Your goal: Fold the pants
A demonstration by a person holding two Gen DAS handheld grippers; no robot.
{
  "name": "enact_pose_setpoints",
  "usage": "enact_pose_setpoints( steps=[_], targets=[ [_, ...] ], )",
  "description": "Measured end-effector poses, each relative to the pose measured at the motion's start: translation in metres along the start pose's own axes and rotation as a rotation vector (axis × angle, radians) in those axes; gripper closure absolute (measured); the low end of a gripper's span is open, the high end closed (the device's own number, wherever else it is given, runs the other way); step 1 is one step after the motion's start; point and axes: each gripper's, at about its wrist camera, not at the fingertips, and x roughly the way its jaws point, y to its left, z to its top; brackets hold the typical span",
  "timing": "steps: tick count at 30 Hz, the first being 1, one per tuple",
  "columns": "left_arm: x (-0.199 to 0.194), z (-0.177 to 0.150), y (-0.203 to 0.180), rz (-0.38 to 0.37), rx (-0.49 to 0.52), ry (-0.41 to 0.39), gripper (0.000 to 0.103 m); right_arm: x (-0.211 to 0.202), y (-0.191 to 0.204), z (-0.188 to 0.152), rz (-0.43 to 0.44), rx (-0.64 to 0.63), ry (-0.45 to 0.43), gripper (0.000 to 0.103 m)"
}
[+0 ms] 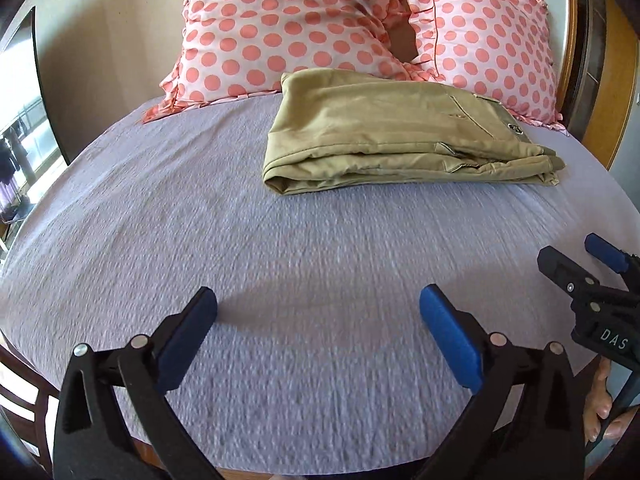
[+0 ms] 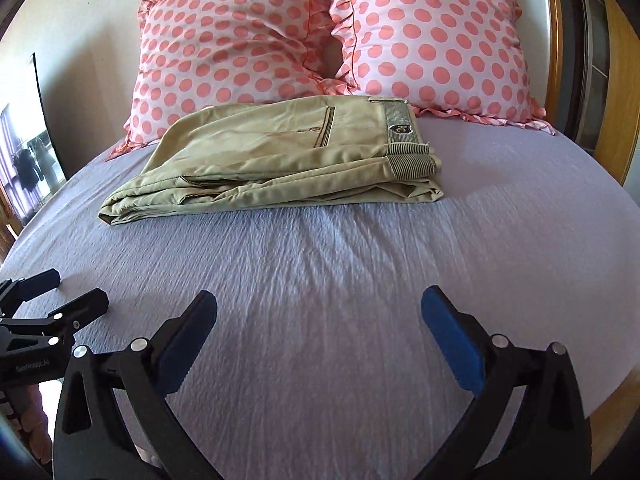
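The left hand-held gripper (image 1: 318, 308), black with blue pads, hangs low over the near part of the bed with its two fingers spread wide apart and nothing between them. The right hand-held gripper (image 2: 318, 308), of the same make, sits just beside it at about the same height, its fingers equally far apart and empty; in the left wrist view it shows at the right edge, and there too its blue-tipped fingers stand separated. Neither tool touches any cloth.

Beneath both lies the lavender crinkle-textured bed sheet (image 2: 360, 280), bare between the grippers and the garment. Farther up the bed, well apart from both tools, rest the khaki cotton pants (image 2: 272, 156), already gathered into a compact rectangular stack of several layers. The striped waistband with its small dark badge lies at the right end of the stack, a welt pocket faces up, and the folded edges run along the near side. The far edge of the stack lies against two pink pillows with coral polka dots and ruffled trim (image 2: 240, 48) that lean at the head of the bed.

Judging from this, the folding looks essentially finished: the layers are roughly aligned, with only slight unevenness at the near corners. At most a light squaring seems left.
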Motion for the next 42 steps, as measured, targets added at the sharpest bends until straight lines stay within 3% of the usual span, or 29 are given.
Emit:
enact_pose_setpoints(
  steps=[9,42],
  targets=[
    [-0.005,-0.014,-0.003,0.009,-0.003,-0.106,0.002,-0.003,0.006,-0.012,-0.054,-0.016,-0.077,0.001],
    [-0.006,-0.014,-0.004,0.012,-0.005,-0.108,0.002,-0.003,0.006,-0.011,-0.054,-0.016,-0.068,0.001]
  ],
)
